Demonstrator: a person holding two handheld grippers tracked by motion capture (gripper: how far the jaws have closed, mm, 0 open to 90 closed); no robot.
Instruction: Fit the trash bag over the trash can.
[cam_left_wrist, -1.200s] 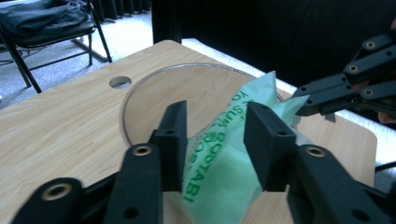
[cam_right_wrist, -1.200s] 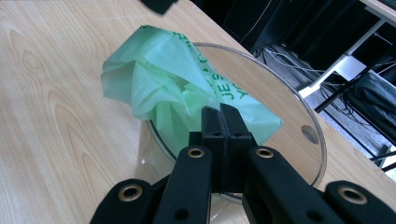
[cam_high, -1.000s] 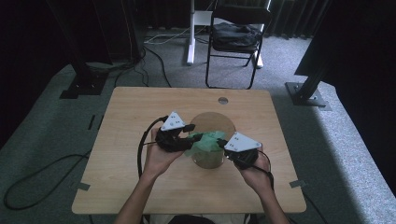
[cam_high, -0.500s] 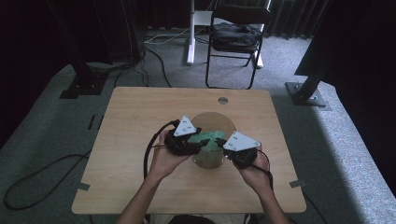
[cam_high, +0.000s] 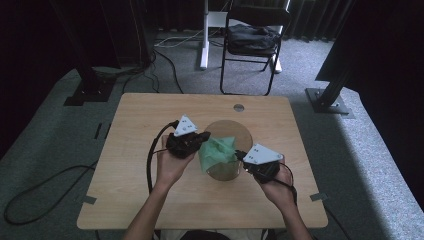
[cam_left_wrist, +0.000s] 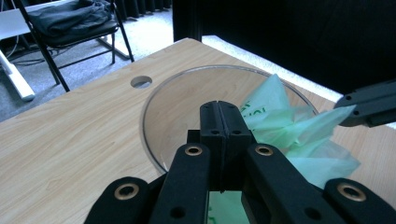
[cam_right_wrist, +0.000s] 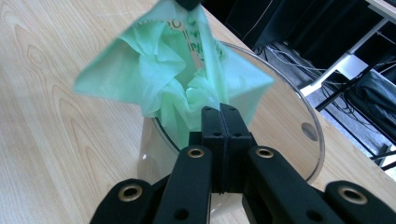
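The green plastic bag (cam_high: 218, 150) is being stretched over the clear bin (cam_high: 227, 172) by the left gripper (cam_high: 200, 141) and right gripper (cam_high: 243, 156), jaws pinched on its film, which is risking tearing or tipping the bin.

Bare table (cam_high: 130, 150) lies open left; clear container (cam_high: 235, 172) with green bag (cam_high: 220, 150) blocks centre.

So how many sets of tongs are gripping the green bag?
2: left tongs pinch its left edge, right tongs pinch its right edge, over the clear container.
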